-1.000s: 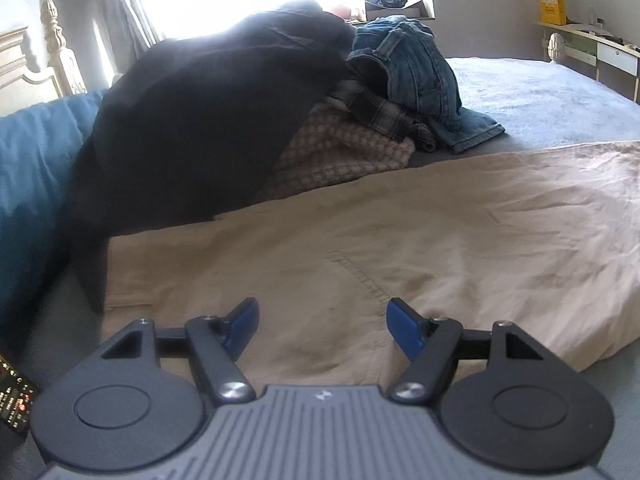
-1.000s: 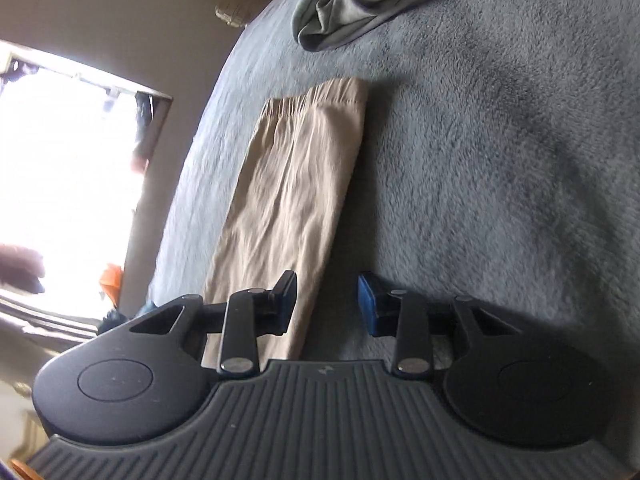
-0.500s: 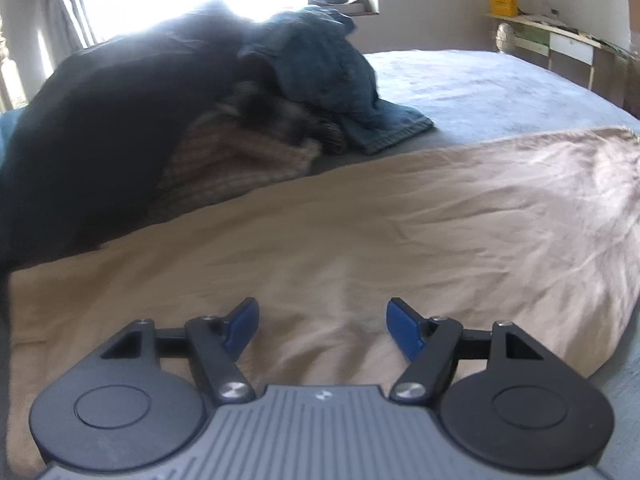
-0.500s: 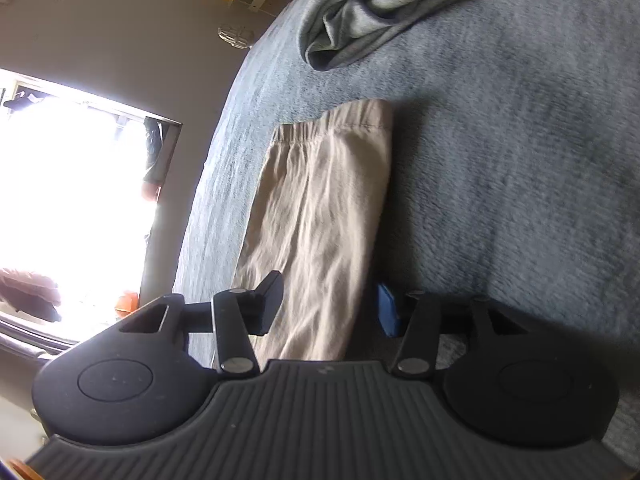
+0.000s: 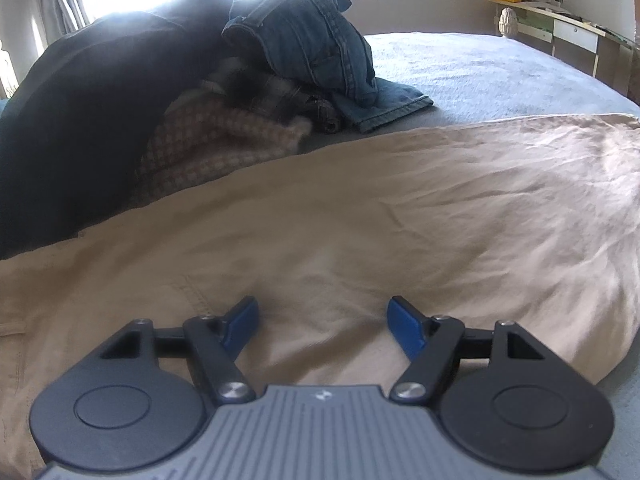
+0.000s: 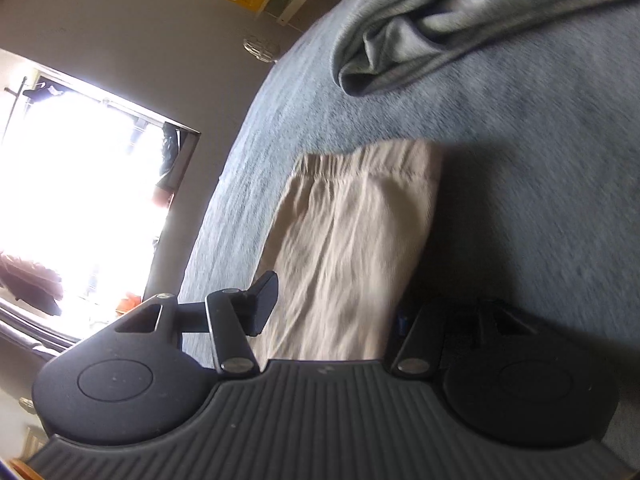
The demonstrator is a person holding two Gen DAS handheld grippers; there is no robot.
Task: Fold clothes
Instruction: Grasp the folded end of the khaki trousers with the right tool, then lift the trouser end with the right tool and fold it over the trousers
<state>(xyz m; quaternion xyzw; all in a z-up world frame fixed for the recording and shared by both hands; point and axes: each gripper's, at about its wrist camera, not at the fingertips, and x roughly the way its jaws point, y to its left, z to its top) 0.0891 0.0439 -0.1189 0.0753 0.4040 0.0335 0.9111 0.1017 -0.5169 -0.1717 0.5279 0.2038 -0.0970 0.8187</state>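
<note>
The beige trousers (image 5: 400,216) ahead of the left gripper (image 5: 322,322) run past the left and right edges of its view, so their ends are cut off there. Beyond them, the dark garment (image 5: 92,120) covers most of the checked cloth (image 5: 224,148) and is lost in window glare at its top. In the right gripper's (image 6: 332,308) view, its lower finger sits in deep shadow behind the trouser edge (image 6: 352,256), barely visible, so contact cannot be told as the jaws are opening. The grey garment (image 6: 460,12) is cut off by the top edge.
</note>
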